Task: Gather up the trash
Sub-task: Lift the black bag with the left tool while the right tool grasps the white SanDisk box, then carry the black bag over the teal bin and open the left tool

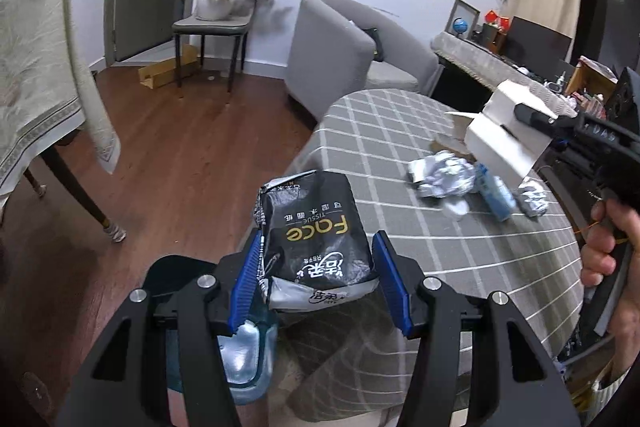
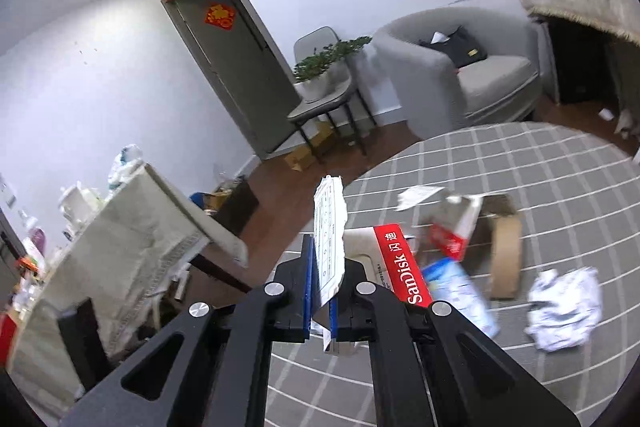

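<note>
Left gripper [image 1: 316, 281] spread, tissue pack [image 1: 316, 231] seemingly loose, may miss bin [image 1: 240, 359]; right gripper [image 2: 322, 291] pinching paper [image 2: 329, 227].

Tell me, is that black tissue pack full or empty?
Looks empty: the tissue pack is crumpled and flattened between the left gripper's spread fingers.

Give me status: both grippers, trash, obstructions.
Left gripper open, black tissue pack between fingers, unclamped. Right gripper shut on white box. Crumpled paper, SanDisk package on checkered table. Nothing blocking.
</note>
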The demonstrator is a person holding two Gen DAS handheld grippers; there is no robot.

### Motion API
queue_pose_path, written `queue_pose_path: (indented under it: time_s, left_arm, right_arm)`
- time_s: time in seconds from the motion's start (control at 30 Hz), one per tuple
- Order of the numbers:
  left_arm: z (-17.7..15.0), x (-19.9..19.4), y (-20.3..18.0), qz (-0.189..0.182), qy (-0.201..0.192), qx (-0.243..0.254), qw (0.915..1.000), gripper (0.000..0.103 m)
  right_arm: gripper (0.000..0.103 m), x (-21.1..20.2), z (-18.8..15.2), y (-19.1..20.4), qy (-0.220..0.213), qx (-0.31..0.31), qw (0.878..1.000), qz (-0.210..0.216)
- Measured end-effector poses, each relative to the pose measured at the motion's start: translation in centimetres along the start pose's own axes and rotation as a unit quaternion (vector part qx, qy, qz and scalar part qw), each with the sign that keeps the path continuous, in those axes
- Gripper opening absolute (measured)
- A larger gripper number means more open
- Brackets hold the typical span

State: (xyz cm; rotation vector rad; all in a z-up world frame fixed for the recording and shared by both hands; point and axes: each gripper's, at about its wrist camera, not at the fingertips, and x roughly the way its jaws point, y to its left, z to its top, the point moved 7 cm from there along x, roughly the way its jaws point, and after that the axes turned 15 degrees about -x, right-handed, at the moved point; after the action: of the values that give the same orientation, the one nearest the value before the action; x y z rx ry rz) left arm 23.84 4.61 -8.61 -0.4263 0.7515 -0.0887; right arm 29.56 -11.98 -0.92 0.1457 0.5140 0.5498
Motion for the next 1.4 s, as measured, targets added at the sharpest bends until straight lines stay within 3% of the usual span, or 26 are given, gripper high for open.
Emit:
queue_pose_path:
  time_s: [0.5,0.83,1.2,1.3,1.4]
  left_arm:
    - [-1.6,1.4,9.7,0.087,0.042,-0.010,0.9953,0.058]
    - [-4.6,3.9,15.4,0.136,0.112,-0.024,0.9841,0.058]
    - [-8.2,6.0,19.1,0.153,0.188,-0.042,0.9693,0.060]
    - [-9.1,6.3,19.7,0.155,0.204,-0.045,0.9655,0.065]
    - [-9.3,6.2,19.9,0.152,0.200,-0.040,0.9671,0.072]
  right_arm:
    - [0.006,4.9,0.3,9.3,0.018,-0.078,0.996,0.042]
    - [0.006,8.5,-1.0,15.9,0.043,-0.131,0.988,0.066]
    - [0.006,12.6,-4.2,20.8,0.096,-0.167,0.977,0.096]
    - [0.006,13.6,-5.2,21.5,0.111,-0.171,0.974,0.099]
    - [0.006,14.6,-6.1,22.1,0.128,-0.176,0.971,0.099]
